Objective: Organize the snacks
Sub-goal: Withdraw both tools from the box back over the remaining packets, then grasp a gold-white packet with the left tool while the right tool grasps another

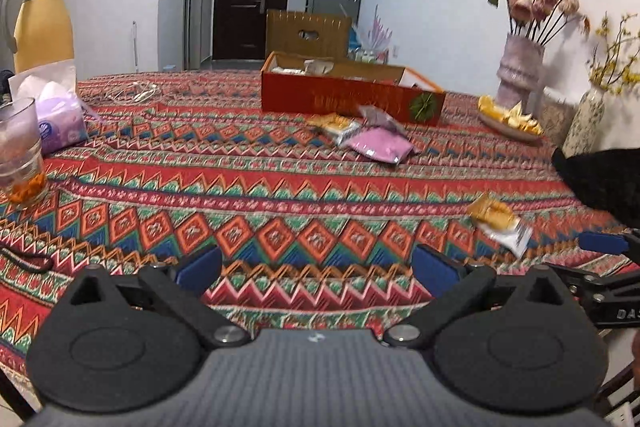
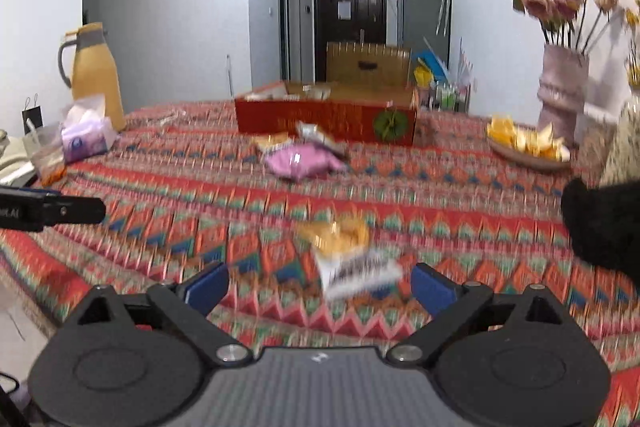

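Red patterned cloth covers the surface (image 1: 280,187). The left tongs (image 1: 316,267) are spread wide and hold nothing. The right tongs (image 2: 320,285) are also spread wide; a yellow-and-white snack (image 2: 348,255) lies on the cloth just ahead of them, between the blue pads but ungripped. A pink packet (image 2: 298,163) and other snacks (image 1: 334,123) lie beside the red box (image 1: 348,95) farther back.

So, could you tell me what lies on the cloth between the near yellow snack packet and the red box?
A pink packet with smaller packets beside it, just before the red box; otherwise bare tablecloth past the yellow packet. The right wrist view shows it.
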The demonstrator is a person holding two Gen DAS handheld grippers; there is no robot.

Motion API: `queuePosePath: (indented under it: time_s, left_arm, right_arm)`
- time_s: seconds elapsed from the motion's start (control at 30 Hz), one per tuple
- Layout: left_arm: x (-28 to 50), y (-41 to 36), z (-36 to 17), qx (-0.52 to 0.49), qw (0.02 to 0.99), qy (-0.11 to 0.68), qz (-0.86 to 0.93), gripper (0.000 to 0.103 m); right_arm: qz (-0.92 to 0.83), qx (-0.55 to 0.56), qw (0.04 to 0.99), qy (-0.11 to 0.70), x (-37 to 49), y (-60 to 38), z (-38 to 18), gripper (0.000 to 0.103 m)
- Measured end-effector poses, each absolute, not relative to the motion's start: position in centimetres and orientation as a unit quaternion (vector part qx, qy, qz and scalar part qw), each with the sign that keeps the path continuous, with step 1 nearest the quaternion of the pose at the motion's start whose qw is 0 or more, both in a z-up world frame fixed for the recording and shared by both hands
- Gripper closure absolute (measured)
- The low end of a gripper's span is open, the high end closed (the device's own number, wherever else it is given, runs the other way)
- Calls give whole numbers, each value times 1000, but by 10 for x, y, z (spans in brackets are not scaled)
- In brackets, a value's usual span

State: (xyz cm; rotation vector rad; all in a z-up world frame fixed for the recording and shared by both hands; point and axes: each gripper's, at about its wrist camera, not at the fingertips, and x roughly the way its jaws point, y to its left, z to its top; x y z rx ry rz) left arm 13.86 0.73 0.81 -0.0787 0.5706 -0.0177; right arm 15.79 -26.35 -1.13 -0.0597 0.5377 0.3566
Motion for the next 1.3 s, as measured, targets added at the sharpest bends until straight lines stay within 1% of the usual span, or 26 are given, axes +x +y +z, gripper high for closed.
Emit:
queuePosePath:
  time_s: [0.2, 0.6, 0.63, 0.73, 0.9, 0.93, 0.97, 1.0, 1.03, 1.2, 1.3]
  left_arm:
    - [146, 4, 4, -39, 956, 291, -8, 0]
    - [181, -2, -2, -29, 950, 312, -16, 0]
    - [185, -2, -3, -29, 949, 313, -17, 0]
    - [198, -1, -4, -31, 947, 318, -20, 0]
    - [227, -3, -6, -27, 946, 322, -25, 0]
    - [234, -2, -7, -27, 946, 322, -24, 0]
    - [240, -2, -7, -26, 946, 322, -23, 0]
    - [248, -2, -6, -25, 946, 321, -21, 0]
    - [255, -2, -5, -24, 947, 320, -19, 0]
    - [303, 2, 3, -31, 953, 301, -5, 0]
    - [342, 7, 6, -60, 950, 307, 4, 1]
  right_arm:
    - [163, -28, 947, 276, 160, -267, -22, 5]
    - [167, -29, 941, 292, 203, -261, -27, 9]
    - [167, -29, 941, 292, 207, -261, -27, 12]
    - [170, -30, 940, 294, 223, -258, -27, 15]
    - [166, -38, 935, 312, 255, -255, -33, 28]
    - [162, -43, 936, 309, 259, -255, -33, 33]
    - [162, -42, 936, 308, 264, -255, -33, 42]
    - [164, -37, 936, 308, 268, -256, -32, 48]
    - [163, -34, 937, 308, 273, -257, -31, 57]
    - [163, -23, 936, 310, 296, -261, -30, 57]
    - [163, -26, 936, 311, 312, -259, -30, 57]
